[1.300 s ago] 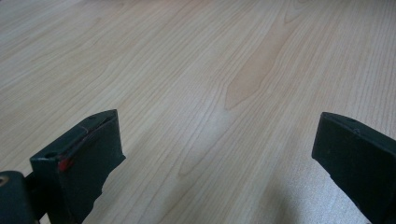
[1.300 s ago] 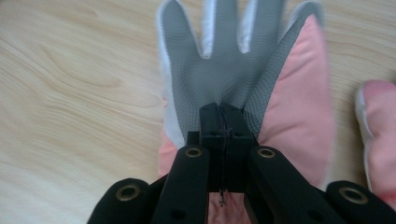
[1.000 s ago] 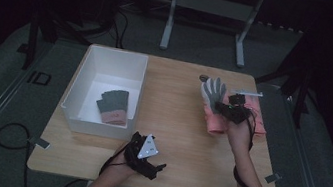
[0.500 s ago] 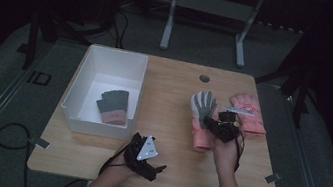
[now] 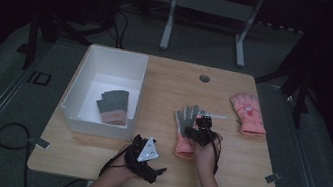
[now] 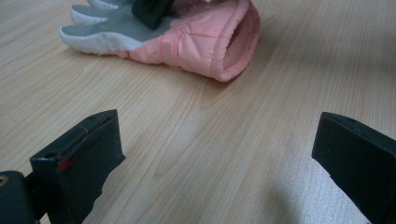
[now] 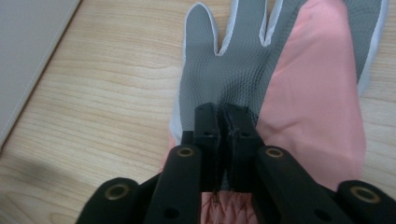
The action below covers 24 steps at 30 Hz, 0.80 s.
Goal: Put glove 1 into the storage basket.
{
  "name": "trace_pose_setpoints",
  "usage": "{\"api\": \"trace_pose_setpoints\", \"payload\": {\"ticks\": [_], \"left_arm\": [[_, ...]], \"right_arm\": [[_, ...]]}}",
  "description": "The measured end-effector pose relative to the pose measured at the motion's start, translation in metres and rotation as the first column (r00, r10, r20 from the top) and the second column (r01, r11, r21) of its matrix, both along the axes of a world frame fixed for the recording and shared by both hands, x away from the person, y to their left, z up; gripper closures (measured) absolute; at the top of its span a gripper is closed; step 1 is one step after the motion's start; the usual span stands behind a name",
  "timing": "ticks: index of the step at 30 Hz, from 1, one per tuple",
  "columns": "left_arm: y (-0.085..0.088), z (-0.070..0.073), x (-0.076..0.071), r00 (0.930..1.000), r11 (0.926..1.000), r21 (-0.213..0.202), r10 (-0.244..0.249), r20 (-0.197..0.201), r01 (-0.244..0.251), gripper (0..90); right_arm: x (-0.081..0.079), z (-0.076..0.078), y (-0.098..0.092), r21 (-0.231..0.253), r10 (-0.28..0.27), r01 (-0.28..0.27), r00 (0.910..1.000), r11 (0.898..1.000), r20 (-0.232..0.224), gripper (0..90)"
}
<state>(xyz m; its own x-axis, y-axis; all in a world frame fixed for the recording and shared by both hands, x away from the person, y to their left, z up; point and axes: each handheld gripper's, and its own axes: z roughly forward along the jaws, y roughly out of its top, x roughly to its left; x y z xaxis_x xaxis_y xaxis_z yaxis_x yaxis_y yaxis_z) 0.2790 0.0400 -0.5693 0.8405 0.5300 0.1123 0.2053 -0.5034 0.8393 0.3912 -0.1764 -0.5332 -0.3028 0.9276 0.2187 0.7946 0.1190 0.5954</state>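
One pink-and-grey glove (image 5: 186,129) carried from right edge toward tabletop middle, right gripper (image 5: 201,129) clamped on it, jaws just easing; left gripper (image 5: 144,157) agape.

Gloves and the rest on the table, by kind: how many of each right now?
Pink gloves: 2, one gripped by the right tongs at mid-table, one lying near the far right edge.
Grey gloves with pink cuffs: 1 stack, in the box; I cannot tell how many it holds.
White boxes: 1.
Total: 4 items.
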Motion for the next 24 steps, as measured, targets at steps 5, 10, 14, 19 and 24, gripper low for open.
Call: {"api": "trace_pose_setpoints", "payload": {"ticks": [5, 10, 14, 19, 24], "left_arm": [[0.001, 0.0, 0.0, 1.0, 1.0, -0.001, -0.003, 0.004, 0.003, 1.4], [0.0, -0.001, -0.001, 0.9998, 0.9998, 0.009, -0.02, 0.005, 0.02, 1.4], [0.001, -0.001, -0.001, 0.9998, 0.9998, 0.001, -0.02, 0.0, 0.02, 1.4], [0.001, 0.0, 0.001, 0.9997, 0.9997, 0.002, -0.023, 0.007, 0.023, 1.4], [0.001, 0.0, 0.0, 0.9998, 0.9998, 0.0, -0.02, 0.007, 0.02, 1.4]], "right_arm": [[-0.001, 0.005, 0.002, 0.006, -0.001, 0.001, 0.9999, 1.0, 0.012, 76.0], [-0.009, 0.031, -0.01, 0.048, 0.037, -0.042, 0.9934, 0.998, 0.108, 66.8], [-0.012, 0.05, -0.044, -0.014, 0.057, -0.055, 0.974, 0.998, 0.219, 66.0], [-0.006, 0.054, -0.1, -0.046, 0.042, -0.031, 0.9614, 0.998, 0.272, 66.5], [0.0, 0.051, -0.144, -0.071, 0.001, 0.021, 0.9581, 0.997, 0.286, 66.5]]}}
